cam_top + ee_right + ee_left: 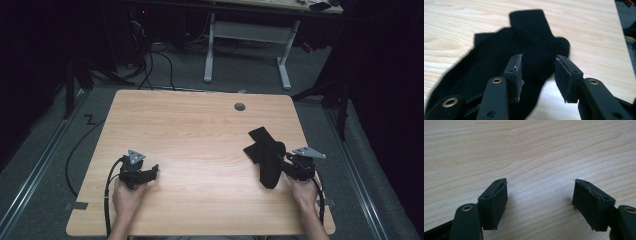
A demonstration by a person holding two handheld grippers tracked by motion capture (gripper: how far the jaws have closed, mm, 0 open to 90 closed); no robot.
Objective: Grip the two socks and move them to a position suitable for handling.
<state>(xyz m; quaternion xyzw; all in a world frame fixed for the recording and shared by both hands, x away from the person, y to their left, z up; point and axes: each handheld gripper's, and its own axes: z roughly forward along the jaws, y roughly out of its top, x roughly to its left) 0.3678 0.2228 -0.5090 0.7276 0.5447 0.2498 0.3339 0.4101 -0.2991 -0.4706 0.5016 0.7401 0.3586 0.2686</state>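
Note:
A pair of black socks (266, 156) lies in a loose heap on the right side of the wooden table (190, 135), one across the other. In the right gripper view the socks (499, 57) spread under and ahead of the jaws. My right gripper (537, 75) stands open at the heap's near right edge, and nothing is caught between its pads. In the high view the right gripper (292, 167) sits just right of the socks. My left gripper (150, 172) rests open near the table's front left, over bare wood (540, 192).
A round grey cable port (240, 106) is set in the table near its far edge. Beyond the table stands a white desk frame (247, 37), with cables on the grey floor. Dark curtains close in both sides.

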